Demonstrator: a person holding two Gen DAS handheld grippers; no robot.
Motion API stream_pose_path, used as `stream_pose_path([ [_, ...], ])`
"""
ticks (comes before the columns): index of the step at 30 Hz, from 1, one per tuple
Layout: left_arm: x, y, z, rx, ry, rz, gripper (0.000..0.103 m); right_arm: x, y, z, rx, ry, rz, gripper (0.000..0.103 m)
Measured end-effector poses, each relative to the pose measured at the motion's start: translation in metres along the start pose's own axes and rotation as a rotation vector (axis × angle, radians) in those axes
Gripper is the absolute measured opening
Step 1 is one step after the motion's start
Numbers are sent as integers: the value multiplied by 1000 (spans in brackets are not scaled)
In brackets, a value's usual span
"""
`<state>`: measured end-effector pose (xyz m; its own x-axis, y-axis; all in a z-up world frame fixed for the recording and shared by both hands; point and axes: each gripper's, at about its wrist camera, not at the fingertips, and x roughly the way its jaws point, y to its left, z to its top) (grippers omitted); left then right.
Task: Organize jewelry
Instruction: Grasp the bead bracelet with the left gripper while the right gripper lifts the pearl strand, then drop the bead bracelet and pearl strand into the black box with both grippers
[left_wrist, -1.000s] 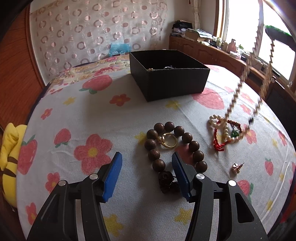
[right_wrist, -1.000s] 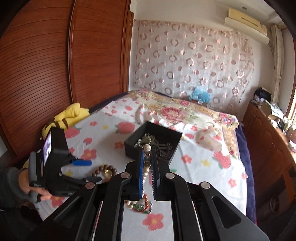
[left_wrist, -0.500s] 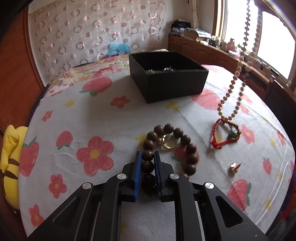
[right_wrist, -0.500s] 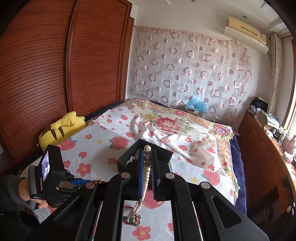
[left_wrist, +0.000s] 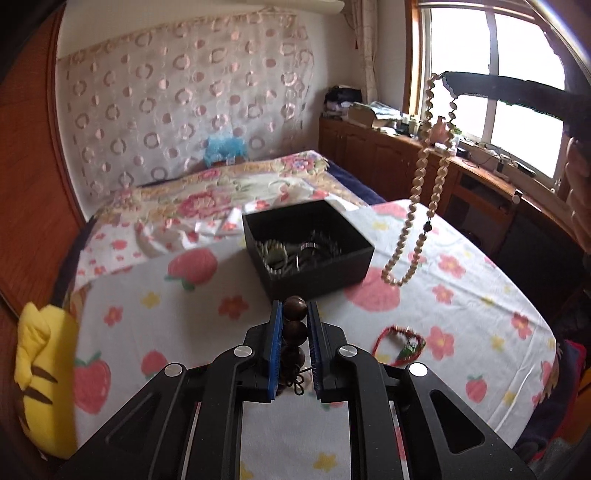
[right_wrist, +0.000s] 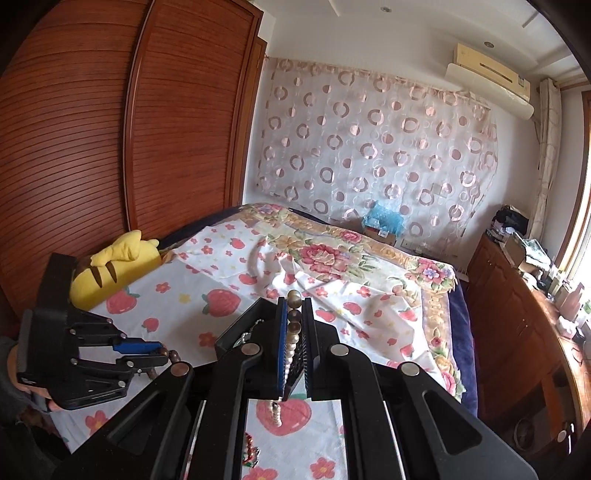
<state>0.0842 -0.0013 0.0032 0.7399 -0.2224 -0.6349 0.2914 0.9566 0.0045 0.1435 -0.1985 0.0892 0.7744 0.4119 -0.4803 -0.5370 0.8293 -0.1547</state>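
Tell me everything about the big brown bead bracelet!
The brown bead bracelet is made of big, round, dark, glossy beads that look like wood. The left gripper is shut on it, blue pads squeezing both sides. A small dark knotted cord shows near the bottom. The rest hangs hidden behind the gripper, off the bedsheet.

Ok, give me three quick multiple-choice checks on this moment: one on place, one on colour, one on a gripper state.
1. Where is the red cord bracelet?
A. in the box
B. on the bedspread
C. in a gripper

2. What colour are the beads of the long necklace hanging from the right gripper?
A. cream
B. black
C. blue

3. What is the left gripper doing?
A. standing open
B. shut on nothing
C. shut on the dark brown wooden bead bracelet

Answers: 1 B, it lies on the strawberry-print bedspread, short of the black square box. 2 A, pale cream strands. 3 C, beads sit between its blue pads.
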Motion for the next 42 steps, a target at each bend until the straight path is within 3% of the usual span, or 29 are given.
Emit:
stream_pose_path([
  [11,-4,12,53,1,-63,21,12,22,-11,26,1,-49,25,8],
  [25,27,20,104,-20,-96,35,12,72,-36,47,5,-86,46,8],
  [36,80,25,95,-35,-10,12,12,152,-42,-6,55,60,145,9],
  [42,91,23,93,-37,-1,-4,12,177,-36,-34,74,118,182,9],
])
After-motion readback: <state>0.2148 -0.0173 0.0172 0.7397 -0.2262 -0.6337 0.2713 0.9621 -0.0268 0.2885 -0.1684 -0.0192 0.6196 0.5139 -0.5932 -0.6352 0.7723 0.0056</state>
